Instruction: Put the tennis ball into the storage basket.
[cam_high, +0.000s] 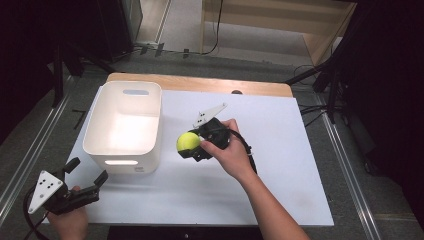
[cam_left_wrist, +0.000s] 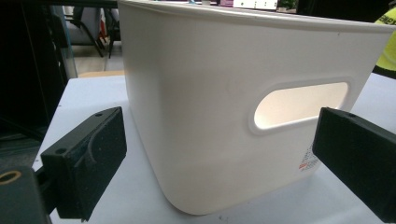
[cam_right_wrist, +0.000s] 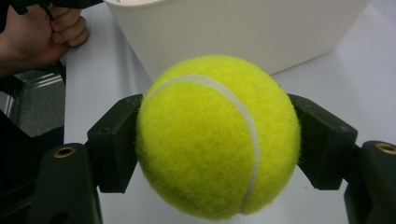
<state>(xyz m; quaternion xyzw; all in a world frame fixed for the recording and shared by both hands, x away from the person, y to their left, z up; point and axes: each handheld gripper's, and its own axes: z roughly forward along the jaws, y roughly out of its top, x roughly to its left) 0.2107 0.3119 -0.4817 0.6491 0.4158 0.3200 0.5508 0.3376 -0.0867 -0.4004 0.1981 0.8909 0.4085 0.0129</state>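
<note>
Currently the right gripper (cam_high: 192, 145) is clamped on a fuzzy yellow-green tennis ball (cam_high: 188, 142), one black jaw pressed against each side of it, as the right gripper view confirms (cam_right_wrist: 218, 137). Ball and gripper are held just beside the right wall of the white rectangular plastic bin (cam_high: 123, 125), near its front corner and apart from it. Judged step: carrying the ball toward the bin. The next move calls for raising the ball above the rim, bringing it over the opening, then letting go. The left gripper (cam_high: 86, 186) waits near the bin's front wall, jaws spread wide and holding nothing, facing the handle slot (cam_left_wrist: 301, 105).
</note>
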